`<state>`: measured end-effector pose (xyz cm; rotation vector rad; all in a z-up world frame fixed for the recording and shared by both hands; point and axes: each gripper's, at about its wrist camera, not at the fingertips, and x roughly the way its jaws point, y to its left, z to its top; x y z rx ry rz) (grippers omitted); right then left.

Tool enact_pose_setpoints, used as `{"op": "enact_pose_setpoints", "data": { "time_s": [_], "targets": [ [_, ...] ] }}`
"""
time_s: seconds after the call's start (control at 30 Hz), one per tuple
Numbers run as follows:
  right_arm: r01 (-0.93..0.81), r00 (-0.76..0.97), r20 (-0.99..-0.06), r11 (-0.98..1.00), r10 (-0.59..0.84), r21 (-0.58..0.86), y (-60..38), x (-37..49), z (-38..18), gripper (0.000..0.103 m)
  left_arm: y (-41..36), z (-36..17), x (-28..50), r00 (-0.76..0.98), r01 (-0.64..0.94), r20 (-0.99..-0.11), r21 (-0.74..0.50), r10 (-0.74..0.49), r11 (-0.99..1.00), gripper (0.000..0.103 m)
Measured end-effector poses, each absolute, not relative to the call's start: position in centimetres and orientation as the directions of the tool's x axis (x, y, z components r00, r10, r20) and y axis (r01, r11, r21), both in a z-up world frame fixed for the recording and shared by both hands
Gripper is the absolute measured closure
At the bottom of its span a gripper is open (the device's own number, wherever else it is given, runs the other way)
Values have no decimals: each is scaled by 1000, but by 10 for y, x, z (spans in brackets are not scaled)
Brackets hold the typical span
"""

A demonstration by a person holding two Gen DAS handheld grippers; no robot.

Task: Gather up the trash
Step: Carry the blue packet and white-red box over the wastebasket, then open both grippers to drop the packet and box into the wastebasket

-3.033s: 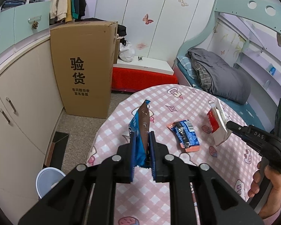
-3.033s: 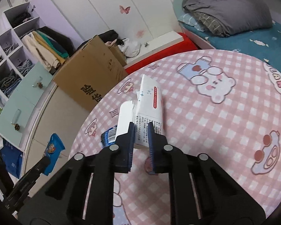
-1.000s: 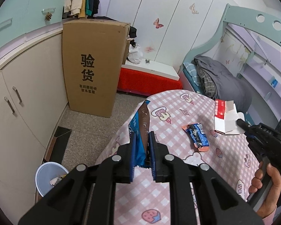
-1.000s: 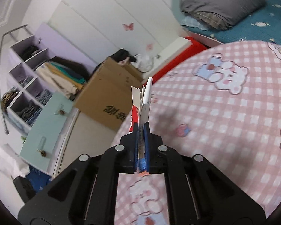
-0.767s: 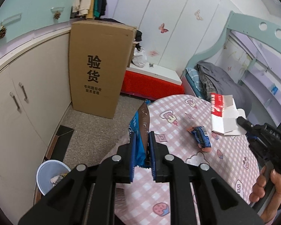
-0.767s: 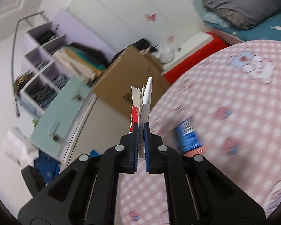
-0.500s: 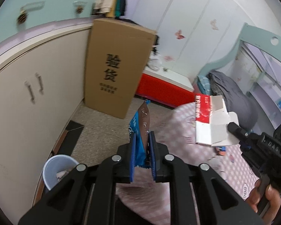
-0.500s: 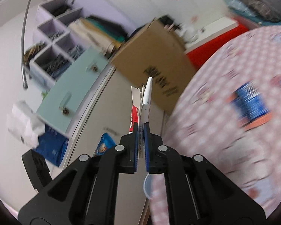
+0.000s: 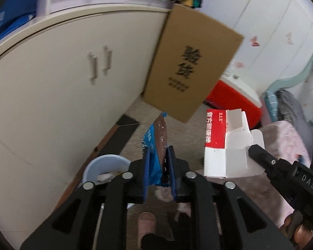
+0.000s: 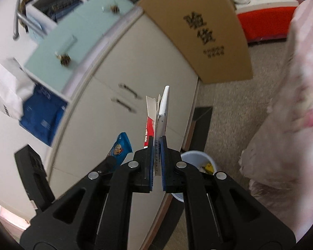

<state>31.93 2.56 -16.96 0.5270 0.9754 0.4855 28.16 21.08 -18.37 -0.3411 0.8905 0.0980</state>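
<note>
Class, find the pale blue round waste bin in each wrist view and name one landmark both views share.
Left wrist view: the pale blue round waste bin sits lower left of centre, on the floor by the cream cabinet, left of the left claw.
Right wrist view: the bin shows just right of the right claw, partly hidden.
Shared landmark: the brown cardboard box with black characters.

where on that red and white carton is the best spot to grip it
Grip the red and white carton at its flattened white lower end, pads across the two broad faces, coming in along its length from below. Squashed flat, it fits shut jaws there, as the right gripper holds it, while the torn flaps at the far end would bend.
</note>
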Motion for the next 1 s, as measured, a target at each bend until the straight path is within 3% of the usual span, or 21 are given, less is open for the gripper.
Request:
{"op": "enact_pose_setpoints", "data": {
  "time_s": [0.07,0.13,0.2,0.57,1.0],
  "targets": [
    [-153,454,-660,783,598,603,39,322,-182,97,221,-192,284,621,-238,-782,-251,-51,938,70],
    [-152,423,-681,788,597,596,55,325,-197,97,232,-200,286,616,-271,-788,-226,-11,936,51],
    [-156,401,-696,793,596,589,65,325,-207,97,240,-205,287,612,-300,-791,-213,16,930,41],
    [-174,342,-732,806,589,566,95,320,-232,97,260,-225,276,583,-344,-811,-190,50,919,39],
    [-224,353,-726,807,590,546,123,321,-224,97,278,-222,262,584,-417,-799,-144,143,897,26]
  ]
}}
